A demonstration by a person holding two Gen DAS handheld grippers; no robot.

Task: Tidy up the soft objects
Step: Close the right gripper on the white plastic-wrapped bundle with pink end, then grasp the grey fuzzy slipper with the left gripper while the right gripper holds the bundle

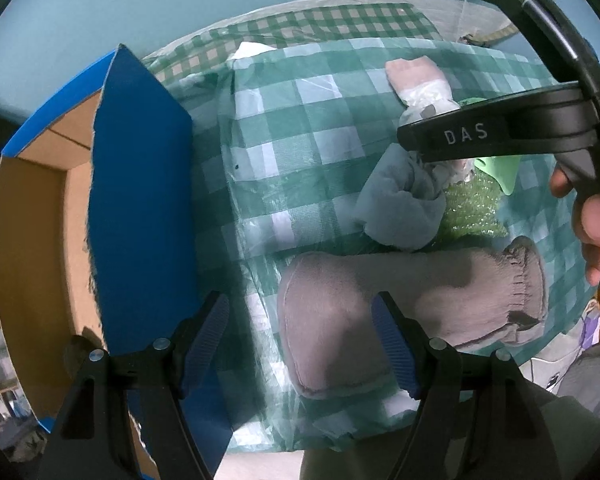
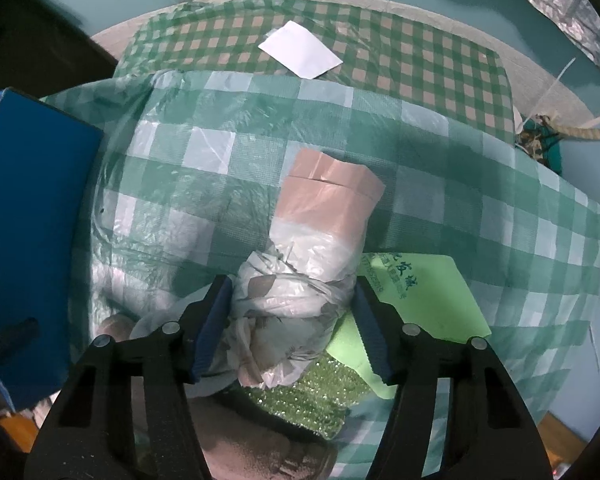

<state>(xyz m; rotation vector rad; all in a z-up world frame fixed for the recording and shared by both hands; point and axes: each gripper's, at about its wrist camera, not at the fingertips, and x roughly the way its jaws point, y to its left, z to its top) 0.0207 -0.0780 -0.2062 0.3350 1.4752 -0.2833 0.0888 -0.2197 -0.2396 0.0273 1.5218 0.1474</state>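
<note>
Downward is where both grippers point, over a table spread with a green-and-white checked plastic cloth (image 1: 300, 128).

From the left wrist view, the left gripper (image 1: 300, 344) hangs with its jaws wide apart and nothing clamped; the rounded toe end of a grey-brown plush slipper (image 1: 380, 288) lies below and between its blue-padded fingers (image 1: 392, 344), and I cannot tell whether they touch it. Just beyond the slipper sits a crumpled grey-blue cloth (image 1: 400, 204), lying against a patch of green glittery material (image 1: 472, 212). This view alone shows an open cardboard box with blue flaps (image 1: 140, 184) at the left edge of the table, and the person's fingers (image 1: 596, 220) wrapped around the black handle of the right gripper.

From the right wrist view, the right gripper (image 2: 292, 320) straddles a knotted white plastic bag (image 2: 296, 300); its pads sit at the bag's sides, though whether they press I cannot tell. Only here are a pink roll (image 2: 328, 196) just beyond the bag, a light green sheet with printed characters (image 2: 420, 300) and a white paper (image 2: 300, 50) on the far cloth clear.
</note>
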